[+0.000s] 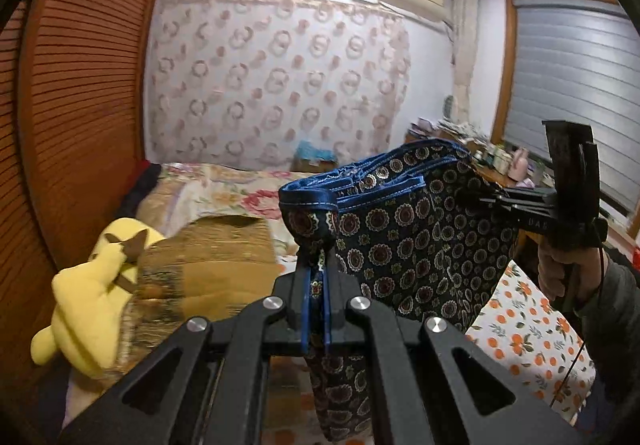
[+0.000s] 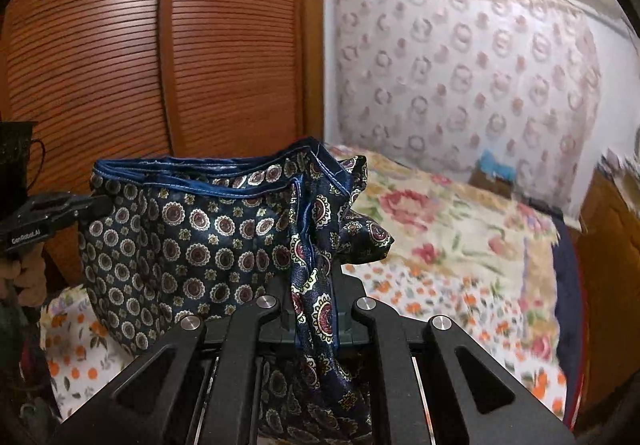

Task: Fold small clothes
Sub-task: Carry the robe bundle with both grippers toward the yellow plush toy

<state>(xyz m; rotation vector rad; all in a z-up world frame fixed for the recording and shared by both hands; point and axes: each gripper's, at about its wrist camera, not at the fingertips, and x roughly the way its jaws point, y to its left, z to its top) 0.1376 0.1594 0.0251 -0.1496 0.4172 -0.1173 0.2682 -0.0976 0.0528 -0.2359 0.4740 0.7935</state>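
Note:
A small dark-blue garment with round medallion print and a blue satin waistband hangs stretched in the air between both grippers. My left gripper is shut on one corner of its waistband. In the right wrist view my right gripper is shut on the other end of the same garment, cloth bunching above the jaws and trailing below. The right gripper shows at the right in the left wrist view, held by a hand. The left gripper shows at the left in the right wrist view.
Below lies a bed with an orange-fruit sheet and a floral quilt. A yellow plush toy and a cardboard box sit on the bed by the wooden louvred wardrobe. A cluttered desk stands under the window.

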